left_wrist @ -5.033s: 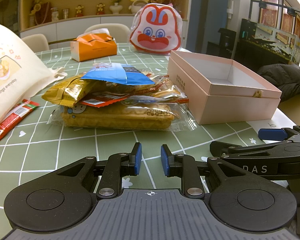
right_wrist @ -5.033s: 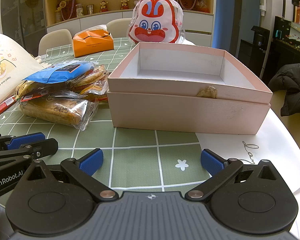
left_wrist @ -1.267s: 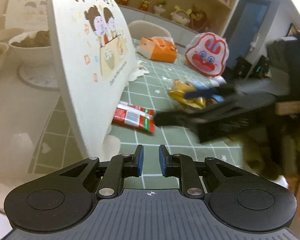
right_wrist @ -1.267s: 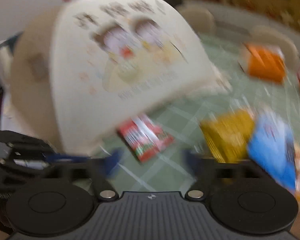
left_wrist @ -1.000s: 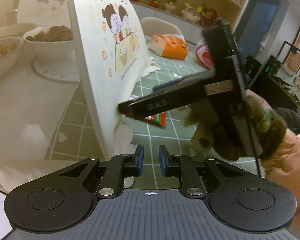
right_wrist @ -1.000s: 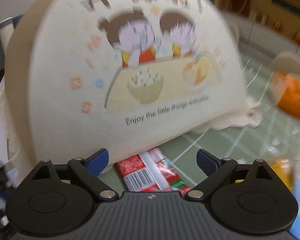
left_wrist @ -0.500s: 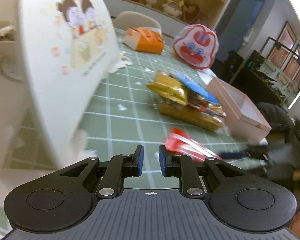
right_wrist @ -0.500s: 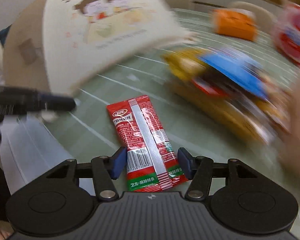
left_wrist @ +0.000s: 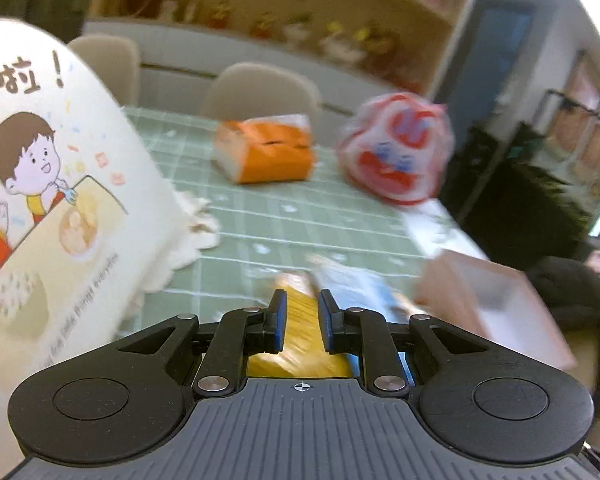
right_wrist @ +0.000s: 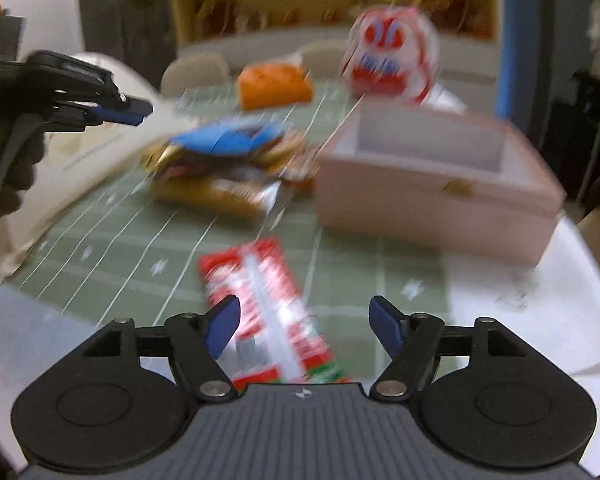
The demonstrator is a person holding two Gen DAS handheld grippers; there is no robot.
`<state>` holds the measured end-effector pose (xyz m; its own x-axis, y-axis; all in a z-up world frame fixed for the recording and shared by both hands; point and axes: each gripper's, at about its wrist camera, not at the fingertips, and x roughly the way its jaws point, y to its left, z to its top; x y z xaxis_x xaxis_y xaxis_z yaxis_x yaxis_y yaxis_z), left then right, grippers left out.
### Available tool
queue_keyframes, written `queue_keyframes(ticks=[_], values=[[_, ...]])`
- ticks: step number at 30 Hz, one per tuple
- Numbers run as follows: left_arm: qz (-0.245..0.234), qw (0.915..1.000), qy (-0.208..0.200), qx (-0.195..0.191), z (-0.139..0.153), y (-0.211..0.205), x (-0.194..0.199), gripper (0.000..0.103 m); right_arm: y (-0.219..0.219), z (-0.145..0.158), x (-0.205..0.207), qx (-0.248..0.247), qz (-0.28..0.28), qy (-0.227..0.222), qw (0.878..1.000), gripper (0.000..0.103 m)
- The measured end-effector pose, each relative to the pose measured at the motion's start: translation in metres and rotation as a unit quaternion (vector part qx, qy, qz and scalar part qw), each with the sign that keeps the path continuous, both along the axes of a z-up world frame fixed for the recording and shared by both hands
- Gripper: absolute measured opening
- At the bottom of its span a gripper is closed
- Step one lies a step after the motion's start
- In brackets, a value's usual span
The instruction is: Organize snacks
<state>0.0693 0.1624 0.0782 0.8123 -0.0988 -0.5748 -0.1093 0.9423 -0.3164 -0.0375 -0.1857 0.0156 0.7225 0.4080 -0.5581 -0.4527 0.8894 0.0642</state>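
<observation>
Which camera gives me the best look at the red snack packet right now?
The right wrist view. The red snack packet lies lengthwise on the green tablecloth between the opening right tongs, nearly whole though blurred. The left wrist view shows none of it, only the snack pile and the pink box.

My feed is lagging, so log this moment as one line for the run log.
left hand-held gripper: narrow gap, empty | right hand-held gripper: opening, red packet between, ungripped | pink box: open | snack pile: on table
</observation>
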Motion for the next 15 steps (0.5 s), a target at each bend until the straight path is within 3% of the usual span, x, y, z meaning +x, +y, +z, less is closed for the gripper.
queue_keyframes(ticks=[3,4,7,10,13,15], values=[[-0.018,0.998,0.042,-0.042,-0.02,0.012,0.026,0.021,-0.01,-0.002,0.005,0.027,-0.001,0.012,1.0,0.077],[-0.029,0.9978,0.046,-0.037,-0.023,0.01,0.029,0.021,-0.015,-0.002,0.006,0.043,0.004,0.015,0.999,0.077],[-0.098,0.9934,0.051,0.033,-0.025,-0.02,0.032,0.029,-0.021,0.0,0.014,0.071,0.01,0.03,0.997,0.08],[-0.141,0.9807,0.055,0.124,-0.019,-0.048,0.029,0.03,-0.025,-0.003,0.021,0.089,0.013,0.053,0.995,0.08],[-0.128,0.9771,0.073,0.153,-0.018,-0.052,0.032,0.033,-0.029,-0.005,0.023,0.106,0.006,0.062,0.992,0.081],[-0.102,0.9786,0.081,0.159,-0.02,-0.044,0.039,0.044,-0.032,-0.006,0.022,0.116,0.004,0.062,0.991,0.081]])
